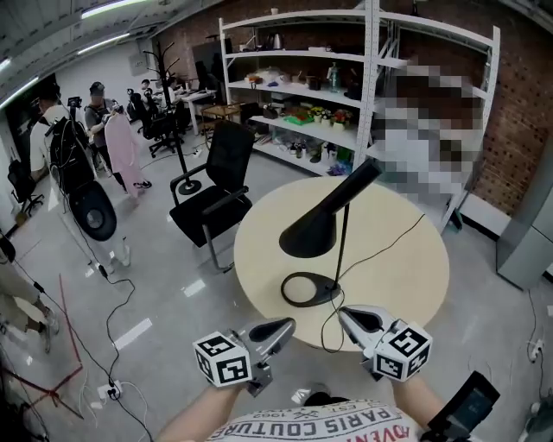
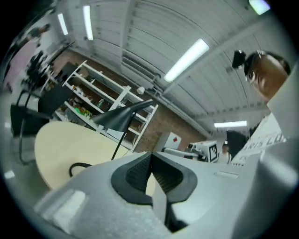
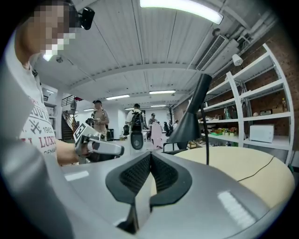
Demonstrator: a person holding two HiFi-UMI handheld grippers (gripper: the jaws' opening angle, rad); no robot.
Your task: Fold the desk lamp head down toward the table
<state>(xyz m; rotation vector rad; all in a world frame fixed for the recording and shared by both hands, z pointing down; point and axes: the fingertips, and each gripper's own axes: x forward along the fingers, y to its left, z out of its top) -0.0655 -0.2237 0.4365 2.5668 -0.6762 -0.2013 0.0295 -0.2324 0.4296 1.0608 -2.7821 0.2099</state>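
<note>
Black desk lamp (image 1: 339,203) on round table (image 1: 406,268), cone head (image 1: 311,233) angled downward, left gripper (image 1: 286,326) and right gripper (image 1: 346,315) closed, empty

light: bright ceiling tubes (image 3: 180,7) | shadows: soft | edges: fisheye warp, dark corners | blur: slight

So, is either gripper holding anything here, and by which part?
Nothing is held. The left gripper and right gripper are both shut and empty, apart from the lamp on the table.
</note>
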